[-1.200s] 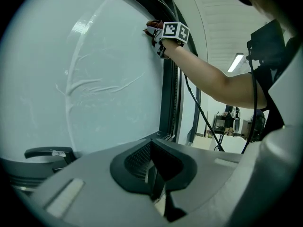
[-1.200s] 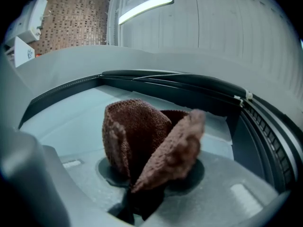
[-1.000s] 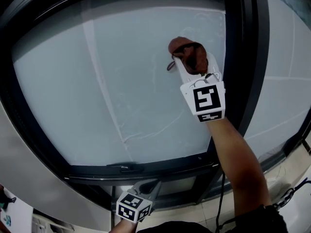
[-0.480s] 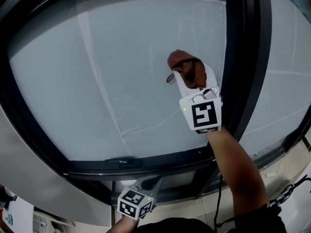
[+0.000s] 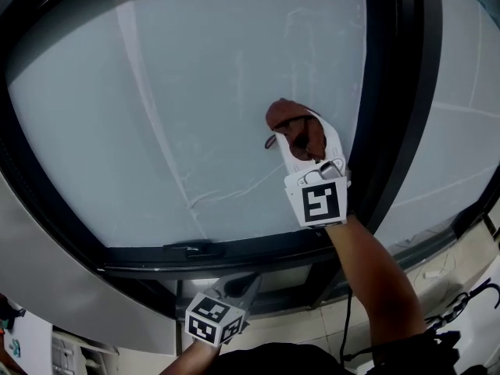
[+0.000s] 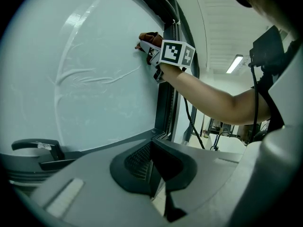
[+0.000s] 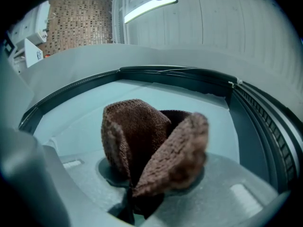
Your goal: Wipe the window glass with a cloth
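The brown cloth [image 5: 287, 122] is held bunched between the jaws of the right gripper [image 5: 305, 143], which are closed on it, and it is laid against the window glass [image 5: 180, 108]. In the head view the cloth is seen toward 3 o'clock on the pane, just beside the dark vertical frame [image 5: 394, 92]. Thin pale streaks [image 5: 234, 194] are seen on the glass at about 7 o'clock from the cloth. The left gripper [image 5: 241, 291] is seen low, at 6 o'clock of the head view, under the lower frame bar; its jaws are brought together and nothing is held between them. A dark handle [image 5: 191, 249] is seen on this bar, at 11 o'clock from the left gripper.
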`<state>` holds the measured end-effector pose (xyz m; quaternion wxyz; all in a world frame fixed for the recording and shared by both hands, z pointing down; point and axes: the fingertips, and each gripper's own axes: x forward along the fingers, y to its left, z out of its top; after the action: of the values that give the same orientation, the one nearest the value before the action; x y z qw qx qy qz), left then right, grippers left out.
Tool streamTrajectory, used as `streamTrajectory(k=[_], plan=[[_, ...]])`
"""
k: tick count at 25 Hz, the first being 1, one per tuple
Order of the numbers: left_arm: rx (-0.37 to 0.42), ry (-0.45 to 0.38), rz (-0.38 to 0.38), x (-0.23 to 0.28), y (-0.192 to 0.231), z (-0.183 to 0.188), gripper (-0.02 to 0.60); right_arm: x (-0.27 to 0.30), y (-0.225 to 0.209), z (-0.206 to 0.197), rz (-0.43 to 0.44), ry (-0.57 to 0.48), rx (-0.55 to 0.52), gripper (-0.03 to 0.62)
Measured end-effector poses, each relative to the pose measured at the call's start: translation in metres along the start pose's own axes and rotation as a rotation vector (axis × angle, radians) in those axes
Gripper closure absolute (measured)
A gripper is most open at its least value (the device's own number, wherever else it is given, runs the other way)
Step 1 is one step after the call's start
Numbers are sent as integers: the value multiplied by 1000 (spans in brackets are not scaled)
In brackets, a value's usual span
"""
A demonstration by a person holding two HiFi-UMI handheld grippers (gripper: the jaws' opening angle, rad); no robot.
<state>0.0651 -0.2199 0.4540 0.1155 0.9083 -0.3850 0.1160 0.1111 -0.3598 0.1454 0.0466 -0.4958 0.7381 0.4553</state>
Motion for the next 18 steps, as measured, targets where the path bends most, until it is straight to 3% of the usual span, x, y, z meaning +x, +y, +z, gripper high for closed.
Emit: streamTrajectory(k=[18], plan=[[3,18,-3,3,-2,-3,565,-47,64,-57,71,80,16,477]])
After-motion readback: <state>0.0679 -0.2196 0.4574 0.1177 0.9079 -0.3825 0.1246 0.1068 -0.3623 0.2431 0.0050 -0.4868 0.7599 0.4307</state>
